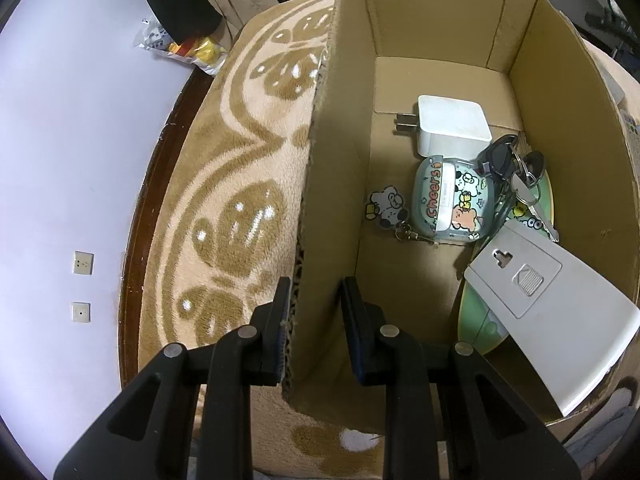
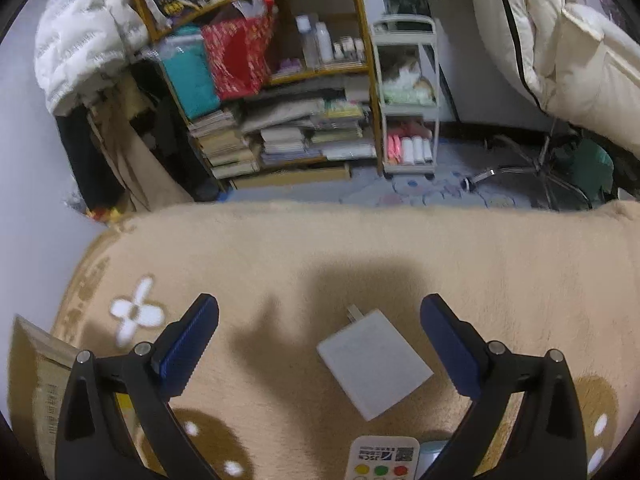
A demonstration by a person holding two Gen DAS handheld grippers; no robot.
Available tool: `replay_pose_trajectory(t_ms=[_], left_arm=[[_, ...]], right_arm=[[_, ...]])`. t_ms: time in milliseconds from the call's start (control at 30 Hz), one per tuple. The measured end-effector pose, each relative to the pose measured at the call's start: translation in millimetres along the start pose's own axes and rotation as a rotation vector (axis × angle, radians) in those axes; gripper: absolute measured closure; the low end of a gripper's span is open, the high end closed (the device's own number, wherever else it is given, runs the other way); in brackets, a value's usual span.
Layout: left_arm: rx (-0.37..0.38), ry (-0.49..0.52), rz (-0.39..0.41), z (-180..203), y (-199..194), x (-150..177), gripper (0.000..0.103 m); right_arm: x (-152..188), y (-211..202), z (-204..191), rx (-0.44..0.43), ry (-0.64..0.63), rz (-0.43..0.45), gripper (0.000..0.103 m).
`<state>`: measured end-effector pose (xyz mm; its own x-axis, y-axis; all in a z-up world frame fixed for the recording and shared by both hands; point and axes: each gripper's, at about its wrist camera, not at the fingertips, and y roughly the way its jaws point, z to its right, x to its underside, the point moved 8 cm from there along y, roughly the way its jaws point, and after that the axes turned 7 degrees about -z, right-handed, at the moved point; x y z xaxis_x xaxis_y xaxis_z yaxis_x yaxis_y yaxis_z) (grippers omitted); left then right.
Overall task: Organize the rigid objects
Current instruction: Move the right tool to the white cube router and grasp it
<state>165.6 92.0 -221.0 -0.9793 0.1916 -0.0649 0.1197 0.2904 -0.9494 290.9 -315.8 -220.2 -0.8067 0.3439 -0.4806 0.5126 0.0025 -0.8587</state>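
In the left wrist view my left gripper (image 1: 316, 300) straddles the left wall of a cardboard box (image 1: 332, 184), one finger outside and one inside, the inner pad apart from the wall. The box holds a white charger (image 1: 454, 126), a cartoon-printed case (image 1: 450, 200) with a sheep charm (image 1: 387, 207), a bunch of keys (image 1: 510, 164) and a grey flat panel (image 1: 552, 312). In the right wrist view my right gripper (image 2: 320, 324) is open and empty above a white plug adapter (image 2: 374, 364) lying on the beige blanket (image 2: 360, 248).
A remote with coloured buttons (image 2: 382, 460) lies at the bottom edge, next to a pale round object (image 2: 434, 450). A box flap (image 2: 36, 380) shows at the left. A bookshelf (image 2: 280, 92), a cart (image 2: 408, 96) and a chair base (image 2: 532, 172) stand beyond the blanket.
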Motion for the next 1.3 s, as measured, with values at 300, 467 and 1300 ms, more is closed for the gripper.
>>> replay_pose_trajectory(t_ms=[300,467,1300], left_arm=[[0.016,-0.009,-0.004,-3.4,0.1,0.4,0.079],[0.022,-0.015,-0.005,-4.7,0.4,0.6,0.079],[0.013,-0.023,0.001,-4.7,-4.4,2.7,0.080]], right_arm=[[29.3,34.8,27.5,0.045,0.038,-0.130,0.012],[35.8,33.5,33.1,0.050,0.024,-0.139,0.023],[62.4,-46.0,14.4,0.044,-0.041,-0.074,0.047]])
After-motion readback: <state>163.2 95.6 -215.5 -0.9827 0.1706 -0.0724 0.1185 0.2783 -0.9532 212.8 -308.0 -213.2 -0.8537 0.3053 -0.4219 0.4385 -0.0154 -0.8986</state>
